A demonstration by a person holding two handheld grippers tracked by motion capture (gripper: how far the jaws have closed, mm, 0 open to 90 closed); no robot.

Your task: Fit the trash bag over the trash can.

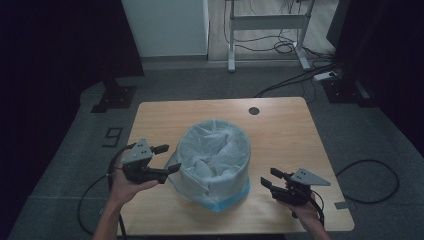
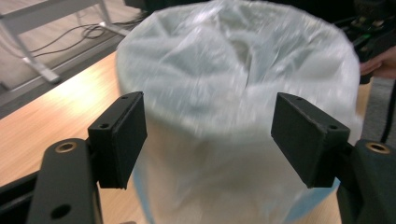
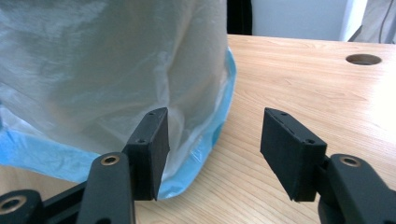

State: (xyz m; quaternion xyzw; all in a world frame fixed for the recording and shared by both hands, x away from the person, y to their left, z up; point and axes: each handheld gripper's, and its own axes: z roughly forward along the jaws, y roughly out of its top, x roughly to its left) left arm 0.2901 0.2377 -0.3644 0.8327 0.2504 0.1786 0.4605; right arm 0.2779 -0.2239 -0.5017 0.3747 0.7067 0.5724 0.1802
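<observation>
We see a bin (image 1: 215, 160) with a white plastic bag on the counter (image 1: 285, 130). Our left gripper (image 1: 167, 159) and right gripper (image 1: 269, 179) sit beside it. Both have open fingers holding nothing.

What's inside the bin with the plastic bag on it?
The bin is lined with a see-through plastic bag, crumpled and folded over its rim. Nothing else shows inside, but the bag's folds hide the bottom.

Left gripper (image 1: 167, 158) held up in the left hand (image 1: 124, 184), jaws wide apart, nothing pinched between the pads (image 2: 120, 137), tips pointing right. Right gripper (image 1: 270, 178) sits lower in the right hand (image 1: 300, 207), jaws parted too, nothing gripped, tips pointing left. Both forearms come in from below, wrists angled inward, cables trailing back.
</observation>
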